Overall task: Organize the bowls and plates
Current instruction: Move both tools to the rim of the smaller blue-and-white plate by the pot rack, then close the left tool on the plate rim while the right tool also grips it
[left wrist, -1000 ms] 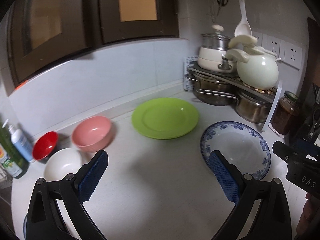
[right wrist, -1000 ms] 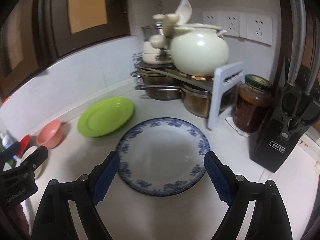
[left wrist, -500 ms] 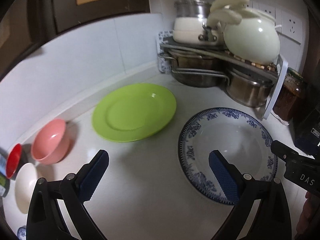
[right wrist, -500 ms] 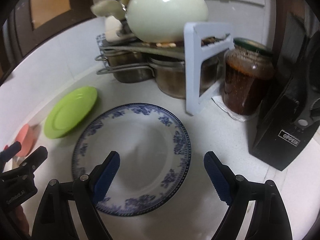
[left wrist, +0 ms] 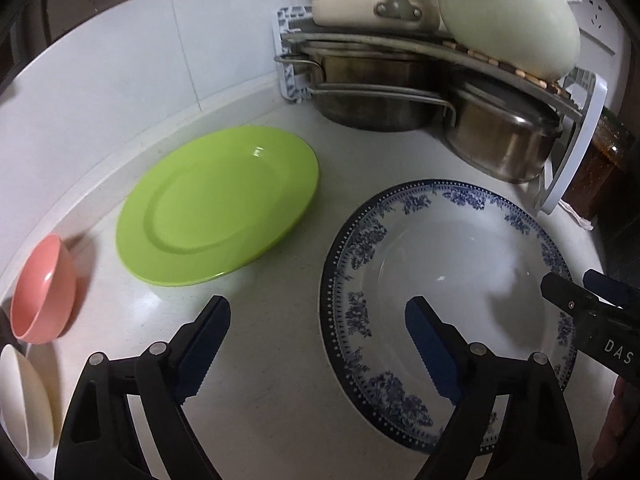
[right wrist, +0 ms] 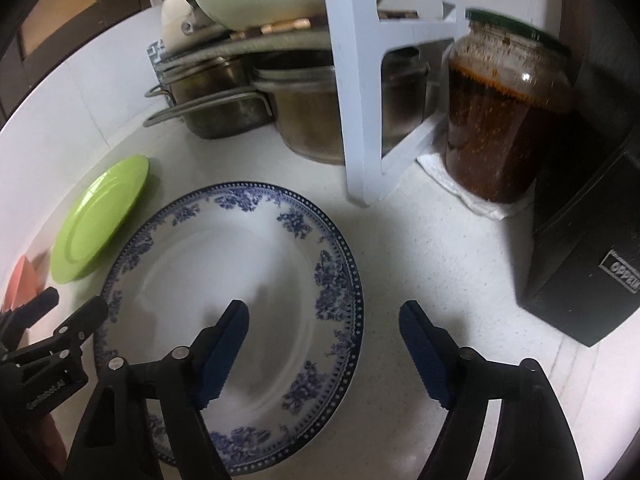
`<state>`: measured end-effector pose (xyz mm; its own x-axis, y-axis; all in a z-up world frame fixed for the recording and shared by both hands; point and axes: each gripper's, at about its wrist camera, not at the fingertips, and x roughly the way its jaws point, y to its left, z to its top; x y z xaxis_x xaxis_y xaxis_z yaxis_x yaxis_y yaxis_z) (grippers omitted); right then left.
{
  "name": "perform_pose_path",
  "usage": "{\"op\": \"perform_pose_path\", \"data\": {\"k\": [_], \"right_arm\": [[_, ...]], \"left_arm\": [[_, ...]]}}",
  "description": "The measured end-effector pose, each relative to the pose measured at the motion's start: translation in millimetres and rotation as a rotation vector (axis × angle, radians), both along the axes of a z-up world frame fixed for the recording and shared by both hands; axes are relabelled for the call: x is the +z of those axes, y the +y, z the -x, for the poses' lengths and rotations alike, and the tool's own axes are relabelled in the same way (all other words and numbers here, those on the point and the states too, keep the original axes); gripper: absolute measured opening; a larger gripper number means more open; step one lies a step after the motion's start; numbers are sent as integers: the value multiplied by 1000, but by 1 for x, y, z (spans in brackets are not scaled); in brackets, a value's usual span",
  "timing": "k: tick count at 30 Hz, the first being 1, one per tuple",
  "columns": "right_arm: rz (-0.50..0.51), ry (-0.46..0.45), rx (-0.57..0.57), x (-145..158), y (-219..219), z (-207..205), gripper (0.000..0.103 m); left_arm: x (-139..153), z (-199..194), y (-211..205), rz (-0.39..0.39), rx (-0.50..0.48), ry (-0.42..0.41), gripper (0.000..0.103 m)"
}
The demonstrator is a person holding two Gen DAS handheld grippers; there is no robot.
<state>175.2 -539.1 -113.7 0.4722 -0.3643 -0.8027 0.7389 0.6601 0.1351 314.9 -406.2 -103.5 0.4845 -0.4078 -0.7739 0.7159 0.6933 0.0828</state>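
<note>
A blue-patterned white plate (left wrist: 460, 256) (right wrist: 224, 264) lies flat on the white counter. My left gripper (left wrist: 316, 344) is open, straddling the plate's left rim, one finger over the plate and one over bare counter. My right gripper (right wrist: 324, 344) is open too, straddling the plate's right rim. Neither holds anything. A green plate (left wrist: 216, 208) (right wrist: 100, 216) lies to the left near the wall. A pink bowl (left wrist: 42, 288) and a white bowl (left wrist: 24, 400) sit at the far left.
A white corner rack (right wrist: 368, 80) holds steel pots (left wrist: 500, 140) below and a cream kettle (left wrist: 508, 16) above. A jar of red-brown paste (right wrist: 500, 120) and a black knife block (right wrist: 584, 264) stand at the right. The tiled wall (left wrist: 120, 60) runs behind.
Both grippers have come down and forward toward the blue-patterned plate, which now fills more of each view. Their fingers now straddle its opposite rims. Both stayed open.
</note>
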Motion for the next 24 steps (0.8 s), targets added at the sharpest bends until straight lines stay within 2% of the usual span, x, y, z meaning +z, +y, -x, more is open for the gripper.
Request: {"op": "perform_pose_path", "data": {"k": [9, 15, 20, 24], "right_arm": [[-31, 16, 0, -8, -6, -5, 64], [-30, 27, 1, -10, -8, -6, 54], [-15, 47, 9, -9, -9, -7, 42], [-5, 63, 19, -10, -9, -12, 36]], "left_arm": [[-10, -7, -13, -3, -9, 50, 75], [-15, -10, -17, -9, -13, 88, 61], [-20, -14, -20, -14, -21, 128, 45], [-21, -14, -20, -5, -17, 151, 39]]}}
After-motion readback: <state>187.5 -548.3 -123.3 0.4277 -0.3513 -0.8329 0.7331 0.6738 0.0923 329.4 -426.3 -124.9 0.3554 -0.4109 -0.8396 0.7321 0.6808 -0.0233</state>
